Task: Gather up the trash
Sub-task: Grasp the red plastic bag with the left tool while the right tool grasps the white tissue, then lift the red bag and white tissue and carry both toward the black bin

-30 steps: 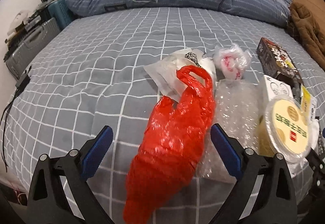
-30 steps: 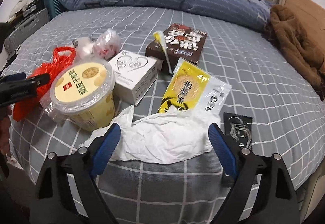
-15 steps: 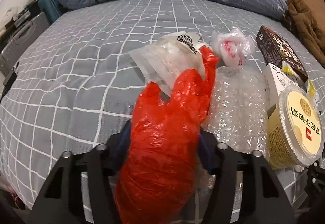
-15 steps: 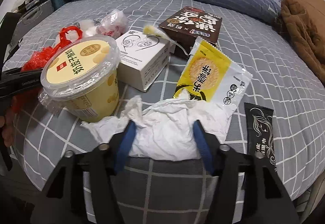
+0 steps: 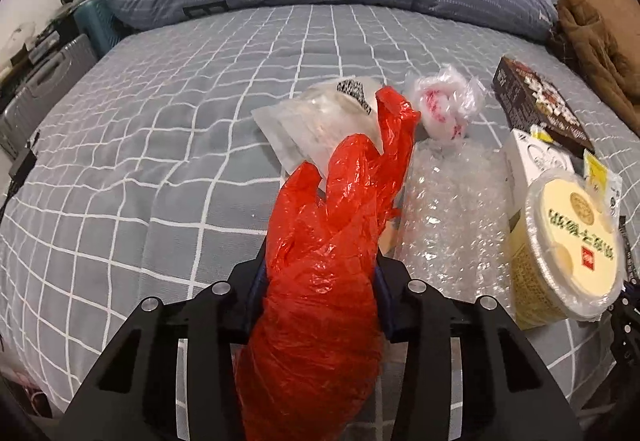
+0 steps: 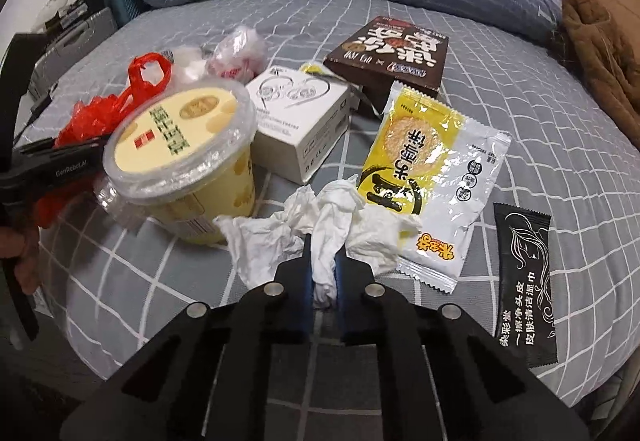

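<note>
The left gripper (image 5: 320, 281) is closing on the red plastic bag (image 5: 332, 225); both pads press the crumpled film, which bulges above and below them. The grip sits on the bag's body, not its handles, so the bag is likely to serve as the collection sack and will probably need opening. The bag lies near the front edge of the bed (image 5: 160, 129), toward its left side, partly over a clear packet (image 5: 316, 121) and just beside the bubble wrap (image 5: 456, 217).

The right gripper (image 6: 320, 261) has its jaws almost fully together, pinching a fold of the crumpled white tissue (image 6: 320, 221) at the bed's front edge. The tissue touches the yellow snack packet (image 6: 424, 169) and lies just beside the yellow lidded cup (image 6: 180, 153). Behind these rest 1 white box (image 6: 300, 121) and 1 brown box (image 6: 388, 53). A black sachet (image 6: 524, 281) lies toward the front right corner.
</note>
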{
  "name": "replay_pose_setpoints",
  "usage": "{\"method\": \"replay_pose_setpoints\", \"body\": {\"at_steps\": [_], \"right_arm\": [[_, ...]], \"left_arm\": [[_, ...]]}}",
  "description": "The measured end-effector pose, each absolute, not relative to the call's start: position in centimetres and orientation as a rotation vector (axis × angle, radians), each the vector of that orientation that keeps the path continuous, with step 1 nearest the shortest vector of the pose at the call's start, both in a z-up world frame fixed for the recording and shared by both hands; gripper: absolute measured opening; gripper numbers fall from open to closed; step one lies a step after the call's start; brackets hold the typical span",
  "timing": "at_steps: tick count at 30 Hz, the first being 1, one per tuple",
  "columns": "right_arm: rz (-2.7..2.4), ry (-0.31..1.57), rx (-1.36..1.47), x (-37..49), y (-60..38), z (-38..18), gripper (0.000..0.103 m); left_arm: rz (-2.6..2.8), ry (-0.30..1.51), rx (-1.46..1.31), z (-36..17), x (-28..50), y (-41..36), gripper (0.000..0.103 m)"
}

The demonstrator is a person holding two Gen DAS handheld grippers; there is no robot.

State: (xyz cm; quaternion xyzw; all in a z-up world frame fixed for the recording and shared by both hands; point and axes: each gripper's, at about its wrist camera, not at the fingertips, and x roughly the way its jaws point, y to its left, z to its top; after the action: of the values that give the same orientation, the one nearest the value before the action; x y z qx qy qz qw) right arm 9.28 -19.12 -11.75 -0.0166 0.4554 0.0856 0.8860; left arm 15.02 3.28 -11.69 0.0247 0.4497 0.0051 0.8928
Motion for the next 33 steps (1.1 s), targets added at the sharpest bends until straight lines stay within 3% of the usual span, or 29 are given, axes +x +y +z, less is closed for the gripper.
{"method": "replay_pose_setpoints", "body": {"at_steps": [33], "right_arm": [[0.172, 0.767, 0.011, 3.7, -19.0, -3.0, 0.008]], "left_arm": [[-0.016, 0.802, -0.022, -4.1, 8.2, 2.0, 0.042]]}}
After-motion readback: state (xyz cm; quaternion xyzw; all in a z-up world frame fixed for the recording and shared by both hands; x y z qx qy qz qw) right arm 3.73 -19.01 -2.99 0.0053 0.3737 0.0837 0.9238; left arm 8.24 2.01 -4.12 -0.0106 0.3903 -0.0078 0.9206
